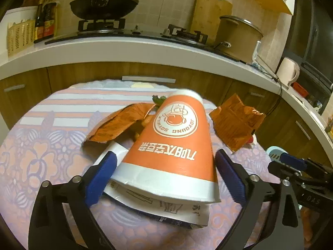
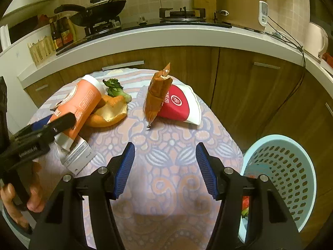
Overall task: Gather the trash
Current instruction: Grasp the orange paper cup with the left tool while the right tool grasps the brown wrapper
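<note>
With my left gripper (image 1: 166, 175) jaws wide astride the tipped orange-and-white paper cup (image 1: 177, 145) on the patterned worktop (image 1: 41, 145), I should close gently near its rim, avoiding the white carton (image 1: 166, 210) beneath.

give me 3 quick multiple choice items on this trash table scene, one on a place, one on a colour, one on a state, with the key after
1. Where is the basket?
A. on the table
B. beside the table, at its right edge in the right wrist view
C. on the counter

2. What colour is the cup between the left gripper's fingers?
A. orange and white
B. green
C. black

3. How is that cup?
A. upright
B. lying on its side
C. inside the basket

Key: 1 B, it stands below the cloth's edge; 2 A, orange body with white bands; 3 B, it lies on a flat white carton, the open jaws either side.
</note>
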`<state>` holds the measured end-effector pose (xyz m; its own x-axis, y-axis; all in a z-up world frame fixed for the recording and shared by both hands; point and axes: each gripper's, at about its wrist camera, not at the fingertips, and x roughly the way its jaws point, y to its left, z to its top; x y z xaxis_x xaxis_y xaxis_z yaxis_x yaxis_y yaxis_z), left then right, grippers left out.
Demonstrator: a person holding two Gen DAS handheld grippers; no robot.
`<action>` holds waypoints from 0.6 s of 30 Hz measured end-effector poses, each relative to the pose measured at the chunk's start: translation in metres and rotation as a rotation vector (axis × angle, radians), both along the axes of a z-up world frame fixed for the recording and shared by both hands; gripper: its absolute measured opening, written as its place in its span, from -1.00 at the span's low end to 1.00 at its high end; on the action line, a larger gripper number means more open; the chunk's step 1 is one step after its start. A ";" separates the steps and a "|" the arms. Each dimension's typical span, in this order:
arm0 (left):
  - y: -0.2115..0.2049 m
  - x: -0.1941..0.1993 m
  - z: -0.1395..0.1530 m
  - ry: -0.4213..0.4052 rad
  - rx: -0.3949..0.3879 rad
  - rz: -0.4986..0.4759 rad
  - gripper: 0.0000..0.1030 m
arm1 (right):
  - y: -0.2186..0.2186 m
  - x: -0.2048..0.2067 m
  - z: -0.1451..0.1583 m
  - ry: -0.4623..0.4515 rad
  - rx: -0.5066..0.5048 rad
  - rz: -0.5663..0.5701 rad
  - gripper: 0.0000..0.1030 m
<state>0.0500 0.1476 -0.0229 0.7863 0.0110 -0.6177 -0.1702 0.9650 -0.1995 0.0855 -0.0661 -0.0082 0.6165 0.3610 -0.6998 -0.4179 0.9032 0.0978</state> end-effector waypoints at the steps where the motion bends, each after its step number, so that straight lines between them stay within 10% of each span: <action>1: -0.003 0.000 0.001 0.005 0.015 0.001 0.80 | 0.001 0.001 0.000 0.001 0.000 -0.001 0.11; 10: -0.021 0.013 -0.001 0.095 0.137 -0.015 0.80 | -0.005 0.014 -0.001 0.022 0.020 -0.018 0.11; 18: -0.015 -0.002 0.007 -0.006 0.098 -0.014 0.54 | 0.003 0.036 0.016 -0.012 0.069 -0.002 0.15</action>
